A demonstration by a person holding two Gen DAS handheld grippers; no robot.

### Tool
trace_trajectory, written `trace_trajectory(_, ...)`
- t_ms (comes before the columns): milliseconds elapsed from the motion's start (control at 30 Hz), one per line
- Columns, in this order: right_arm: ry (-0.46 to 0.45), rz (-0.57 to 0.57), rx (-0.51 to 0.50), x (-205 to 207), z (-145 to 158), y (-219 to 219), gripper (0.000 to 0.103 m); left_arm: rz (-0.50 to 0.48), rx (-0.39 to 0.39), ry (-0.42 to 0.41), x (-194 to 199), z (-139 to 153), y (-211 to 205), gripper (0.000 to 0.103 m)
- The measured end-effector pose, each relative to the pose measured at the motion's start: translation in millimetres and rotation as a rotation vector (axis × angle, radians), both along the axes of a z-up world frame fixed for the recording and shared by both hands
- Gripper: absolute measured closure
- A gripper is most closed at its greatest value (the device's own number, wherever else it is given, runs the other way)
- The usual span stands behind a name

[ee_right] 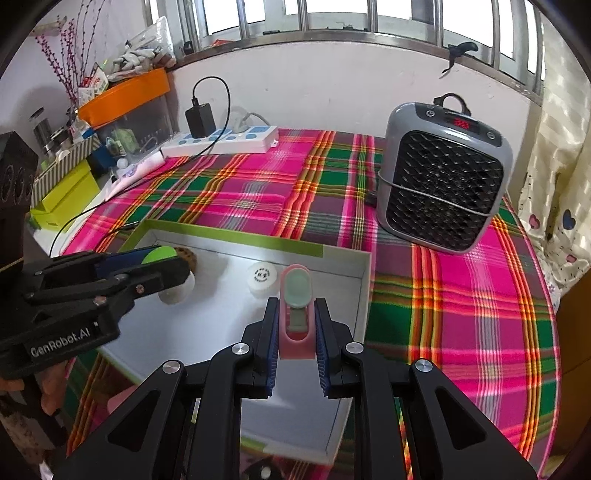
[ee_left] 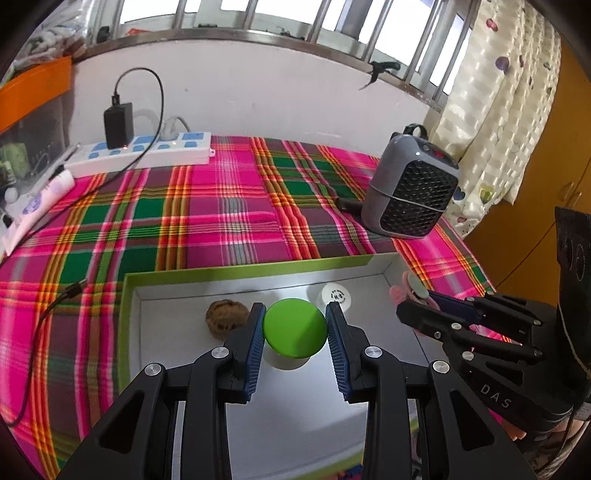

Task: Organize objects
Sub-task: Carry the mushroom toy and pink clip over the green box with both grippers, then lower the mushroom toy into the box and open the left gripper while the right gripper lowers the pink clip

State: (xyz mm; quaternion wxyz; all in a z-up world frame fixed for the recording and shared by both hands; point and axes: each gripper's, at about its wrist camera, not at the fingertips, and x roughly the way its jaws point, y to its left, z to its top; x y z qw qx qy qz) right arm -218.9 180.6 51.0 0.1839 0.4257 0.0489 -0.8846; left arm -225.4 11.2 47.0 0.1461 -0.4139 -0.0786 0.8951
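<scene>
Jar [ee_left: 291,334] with a green lid hung over the box [ee_left: 236,278], clamped at the lid between the left gripper [ee_left: 295,325] pads; small, rigid and smooth, it probably needed that firm side grip. The right gripper [ee_right: 295,332] pinched a pink case [ee_right: 295,325], likely light and stiff, above the box near a white ball [ee_right: 263,275].

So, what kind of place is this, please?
Probably a room in a home: a table with a plaid cloth under a barred window, a small heater, and a power strip by the wall.
</scene>
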Motion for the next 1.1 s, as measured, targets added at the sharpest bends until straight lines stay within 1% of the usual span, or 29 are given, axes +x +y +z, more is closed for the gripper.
trace_trajectory(233, -0.033, -0.004, 0.023, -18.3, -11.5, -2.1, 0.085, -0.001, 0.001, -0.04, -19.0, -13.3, 5.1, 0.072)
trace_trajectory(467, -0.05, -0.003, 0.028, -29.5, -20.4, -3.3, 0.085, -0.002, -0.002, -0.056, -29.7, -18.9, 6.8, 0.072)
trace_trajectory(1100, -0.05, 0.009, 0.056, -35.7, -27.3, -11.3, 0.085, -0.01, -0.025, -0.077, -34.7, -23.5, 12.0, 0.072)
